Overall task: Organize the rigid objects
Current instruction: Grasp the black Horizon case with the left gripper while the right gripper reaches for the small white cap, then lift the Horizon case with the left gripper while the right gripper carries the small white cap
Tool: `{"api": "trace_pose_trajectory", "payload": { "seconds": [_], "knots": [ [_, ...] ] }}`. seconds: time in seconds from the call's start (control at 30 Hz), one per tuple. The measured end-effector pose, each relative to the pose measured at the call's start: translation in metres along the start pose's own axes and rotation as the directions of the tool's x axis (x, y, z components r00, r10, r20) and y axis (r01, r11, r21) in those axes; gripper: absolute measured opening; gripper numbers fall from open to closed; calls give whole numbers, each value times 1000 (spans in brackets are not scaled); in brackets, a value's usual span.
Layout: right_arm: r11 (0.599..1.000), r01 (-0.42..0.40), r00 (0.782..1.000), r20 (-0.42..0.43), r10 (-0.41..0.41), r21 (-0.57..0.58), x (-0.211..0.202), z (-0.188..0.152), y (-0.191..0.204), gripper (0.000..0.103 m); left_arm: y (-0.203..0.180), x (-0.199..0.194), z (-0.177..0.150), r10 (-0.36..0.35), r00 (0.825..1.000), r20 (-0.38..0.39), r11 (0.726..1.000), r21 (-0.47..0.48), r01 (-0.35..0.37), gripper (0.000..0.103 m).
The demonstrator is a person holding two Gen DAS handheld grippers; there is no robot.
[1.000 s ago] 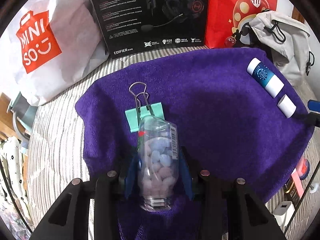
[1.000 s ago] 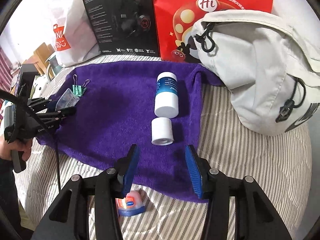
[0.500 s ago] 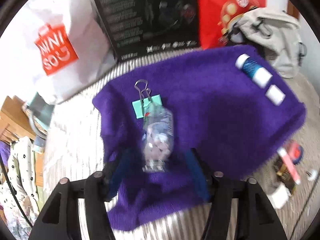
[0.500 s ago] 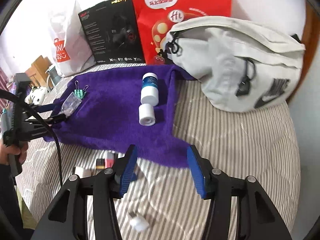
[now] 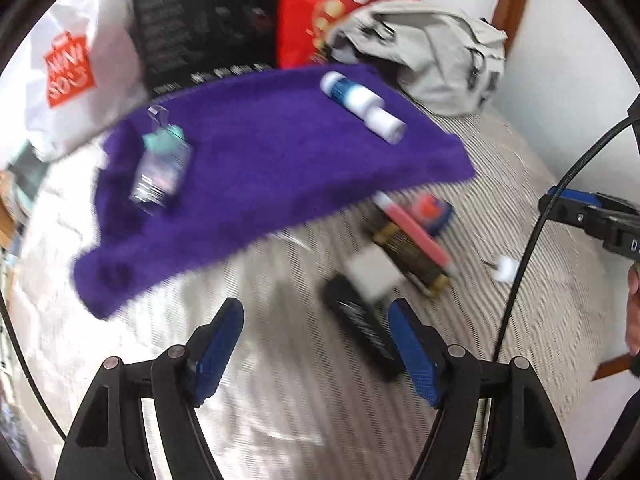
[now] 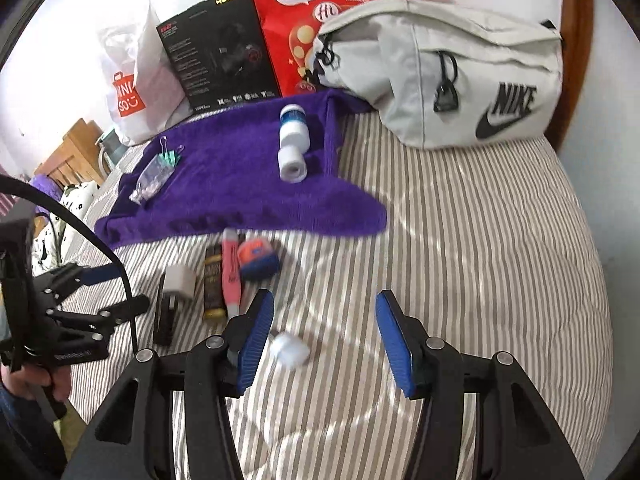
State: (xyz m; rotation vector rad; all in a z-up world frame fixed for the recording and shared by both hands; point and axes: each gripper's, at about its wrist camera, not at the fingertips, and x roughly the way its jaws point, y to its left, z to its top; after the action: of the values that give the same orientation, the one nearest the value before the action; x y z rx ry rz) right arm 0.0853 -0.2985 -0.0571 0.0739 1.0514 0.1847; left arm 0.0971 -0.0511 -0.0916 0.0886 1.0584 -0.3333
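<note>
Four items (image 6: 224,164) on one purple towel (image 6: 240,200)

On the bed (image 6: 480,240) we see a towel (image 6: 240,184) spread before a box (image 6: 224,56) and two bags. On it, a clear bottle (image 6: 150,178) lies against a binder clip (image 6: 170,156) at left; a capped bottle (image 6: 294,130) and a roll (image 6: 292,164) lie end to end at right. Nearer us, off the towel, small items cluster.

The striped bed (image 6: 480,240) carries a purple towel (image 6: 240,184), a grey bag (image 6: 440,68) and, seemingly, small toiletries (image 6: 224,276).
</note>
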Motion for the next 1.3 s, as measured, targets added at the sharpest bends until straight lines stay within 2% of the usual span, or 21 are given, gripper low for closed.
{"api": "trace_pose_trajectory", "payload": {
  "seconds": [0.13, 0.17, 0.23, 0.3, 0.33, 0.4, 0.53, 0.63, 0.83, 0.9, 1.0, 1.17, 1.2, 1.23, 1.3],
  "knots": [
    [1000, 11, 1000, -15, -11, -9, -3, -19, 6, 53, -17, 17, -10, 48, 999, -20, 998, 39, -48, 74],
    [1000, 18, 1000, -18, -19, -15, -4, -23, 6, 53, -17, 22, -13, 64, 998, -25, 997, 47, -62, 76],
    [1000, 26, 999, -26, -27, -16, -5, -29, 7, 53, -11, 18, -18, 31, 1000, 4, 999, 29, -31, 76],
    [1000, 23, 999, -23, -23, -17, -7, -34, 6, 54, -3, 16, -20, 73, 997, -1, 997, 14, -73, 76],
    [1000, 23, 999, -22, -24, -14, -7, -36, 5, 54, -1, 15, -21, 88, 996, 5, 996, 17, -88, 76],
    [1000, 17, 999, -28, -17, 0, -2, -39, 2, 54, 3, 16, -20, 68, 998, 7, 998, 12, -68, 76],
    [1000, 26, 999, -46, -27, -13, 6, -42, 1, 54, -3, 23, -13, 112, 994, 12, 993, 44, -113, 76],
    [1000, 13, 999, -47, -14, -12, 9, -43, -2, 54, -5, 26, -9, 111, 994, 16, 993, 36, -111, 74],
    [998, -3, 998, -60, -1, -70, 21, -43, 6, 54, -9, 25, -10, 94, 995, 31, 995, 39, -95, 53],
    [995, -16, 998, -60, 10, -98, 25, -43, 11, 54, -9, 24, -9, 88, 996, 35, 995, 41, -89, 39],
    [990, -32, 998, -65, 23, -140, 34, -42, 21, 54, -3, 22, -8, 84, 996, 33, 996, 26, -85, 23],
    [987, -21, 998, -65, 11, -160, 52, -41, 23, 53, 4, 20, -9, 50, 998, 27, 999, 2, -50, 21],
    [987, -12, 999, -49, 4, -163, 53, -40, 23, 46, 3, 21, -8, 54, 998, 24, 998, 9, -55, 21],
    [986, 6, 1000, -25, -10, -164, 53, -39, 23, 29, 2, 21, -8, 59, 998, 24, 998, 14, -59, 21],
    [993, 25, 1000, 5, -24, -111, 55, -33, 15, 30, 0, 21, -8, 69, 997, 23, 997, 27, -69, 21]
  ]
}}
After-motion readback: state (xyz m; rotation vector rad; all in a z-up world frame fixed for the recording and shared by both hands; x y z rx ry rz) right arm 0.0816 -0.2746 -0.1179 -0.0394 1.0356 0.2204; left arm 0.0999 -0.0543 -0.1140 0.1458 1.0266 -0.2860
